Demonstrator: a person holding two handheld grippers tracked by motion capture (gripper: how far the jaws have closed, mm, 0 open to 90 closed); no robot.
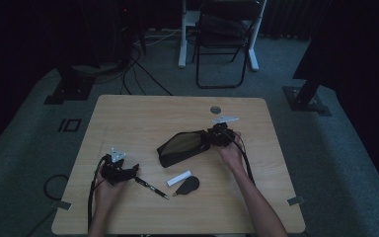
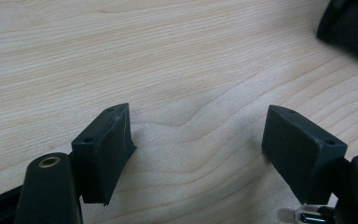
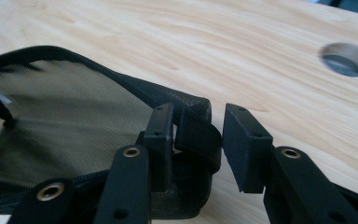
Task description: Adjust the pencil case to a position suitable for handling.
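Note:
A black pouch [image 1: 182,147] with an olive mesh side lies at the middle of the wooden table [image 1: 128,118]. My right gripper [image 1: 212,137] is at its right end. In the right gripper view the jaws [image 3: 198,116] are shut on the dark end tab of the pouch [image 3: 74,121]. My left gripper [image 1: 134,170] rests near the front left, jaws open over bare wood [image 2: 198,116]. A black pen [image 1: 151,187] lies just right of it, and its tip [image 2: 307,217] shows by the right jaw. A corner of the pouch [image 2: 349,25] sits far off.
A small white stick [image 1: 178,177] and a flat black teardrop-shaped object [image 1: 187,186] lie in front of the pouch. A round cable hole [image 1: 215,109] [image 3: 347,59] is near the table's far edge. A folding chair [image 1: 224,39] stands beyond the table.

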